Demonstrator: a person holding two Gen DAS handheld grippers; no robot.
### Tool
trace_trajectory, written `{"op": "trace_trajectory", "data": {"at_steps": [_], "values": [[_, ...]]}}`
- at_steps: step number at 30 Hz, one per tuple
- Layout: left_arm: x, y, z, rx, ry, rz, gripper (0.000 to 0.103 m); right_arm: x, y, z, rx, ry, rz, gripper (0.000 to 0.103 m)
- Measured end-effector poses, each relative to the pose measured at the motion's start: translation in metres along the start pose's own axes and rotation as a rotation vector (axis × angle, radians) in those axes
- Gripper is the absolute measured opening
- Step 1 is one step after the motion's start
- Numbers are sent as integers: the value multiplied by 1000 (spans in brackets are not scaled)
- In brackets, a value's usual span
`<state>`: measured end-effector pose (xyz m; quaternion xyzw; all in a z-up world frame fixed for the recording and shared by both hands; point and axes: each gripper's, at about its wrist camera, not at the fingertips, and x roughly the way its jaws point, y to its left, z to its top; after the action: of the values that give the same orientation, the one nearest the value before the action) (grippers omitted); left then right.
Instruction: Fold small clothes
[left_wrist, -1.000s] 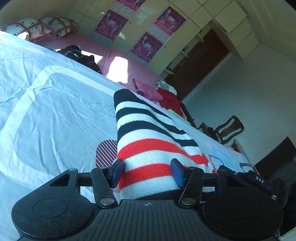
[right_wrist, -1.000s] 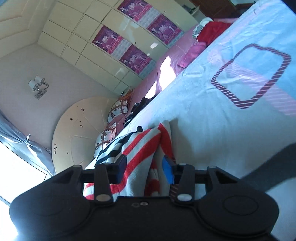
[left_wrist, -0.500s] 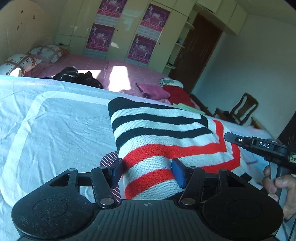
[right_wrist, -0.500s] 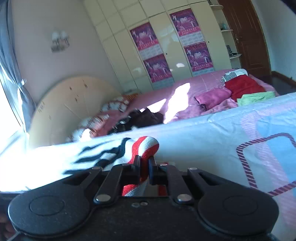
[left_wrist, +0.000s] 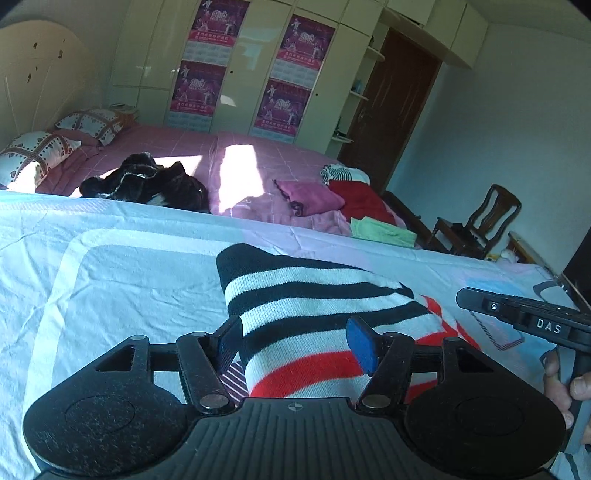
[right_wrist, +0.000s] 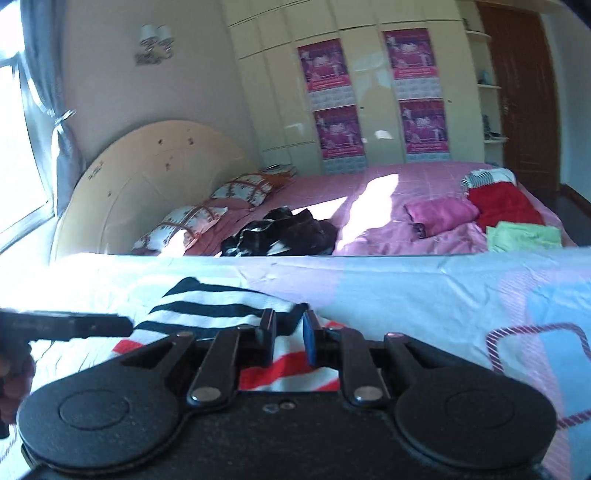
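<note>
Striped knit (left_wrist: 317, 325): black/white/red, folded, lies flat on the light blue sheet (left_wrist: 122, 280) of the near bed, toward its near edge. Black-white end faces the far edge, red bands nearest the cams.
Left tool (left_wrist: 297, 345): jaws wide, hanging over the knit's near end w/ cloth showing between the blue pads; not gripping.
Right tool (right_wrist: 290, 336): jaws narrow, a small gap left, knit edge lying betw. them. Can't tell if pads touch the cloth.
Right tool in left cam: seen at right edge (left_wrist: 524, 317), person's fingers around its handle.
Far bed (right_wrist: 424, 184): pink cover; dark garment (right_wrist: 284, 230), pink piece (right_wrist: 441, 214), red piece (right_wrist: 504, 203), green piece (right_wrist: 522, 236) on it.
Back wall: cream wardrobe (left_wrist: 258, 59) w/ purple posters.
</note>
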<state>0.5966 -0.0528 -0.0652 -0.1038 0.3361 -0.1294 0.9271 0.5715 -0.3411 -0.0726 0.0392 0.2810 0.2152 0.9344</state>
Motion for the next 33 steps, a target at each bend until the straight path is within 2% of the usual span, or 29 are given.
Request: {"op": "trace_trajectory", "data": {"at_steps": [2, 3, 5, 8, 10, 13, 15, 18, 19, 20, 22, 26, 28, 30, 33], "values": [[21, -4, 3, 32, 72, 36, 62, 22, 18, 2, -106, 81, 26, 15], [31, -8, 1, 65, 107, 68, 62, 39, 23, -4, -173, 170, -8, 15], [39, -14, -7, 105, 104, 94, 65, 46, 25, -11, -239, 164, -28, 17], [40, -5, -7, 28, 108, 84, 72, 43, 24, -11, -214, 167, -28, 17], [37, -5, -8, 28, 102, 88, 77, 40, 25, -15, -220, 154, -34, 18], [17, -2, -7, -17, 87, 50, 77, 19, 28, -7, -192, 133, -46, 19], [-2, -1, -12, -5, 54, 12, 77, 1, 26, -7, -186, 113, -48, 24], [-21, 4, -26, -25, 55, -39, 77, -16, 16, -13, -104, 153, -32, 29], [-25, 6, -30, -40, 54, -47, 77, -23, 13, -15, -78, 149, -39, 36], [-29, 10, -35, -65, 50, -65, 77, -29, 10, -18, -42, 147, -48, 53], [-34, 16, -42, -134, 59, -111, 77, -41, -1, -23, 66, 149, -19, 74], [-35, 27, -52, -224, 92, -198, 77, -48, -32, -40, 325, 213, 67, 71], [-27, 36, -56, -290, 134, -257, 77, -44, -46, -48, 433, 238, 105, 70], [-16, 43, -62, -336, 178, -289, 77, -34, -58, -56, 508, 282, 109, 71], [-6, 49, -72, -389, 181, -345, 77, -29, -67, -68, 581, 257, 170, 77]]}}
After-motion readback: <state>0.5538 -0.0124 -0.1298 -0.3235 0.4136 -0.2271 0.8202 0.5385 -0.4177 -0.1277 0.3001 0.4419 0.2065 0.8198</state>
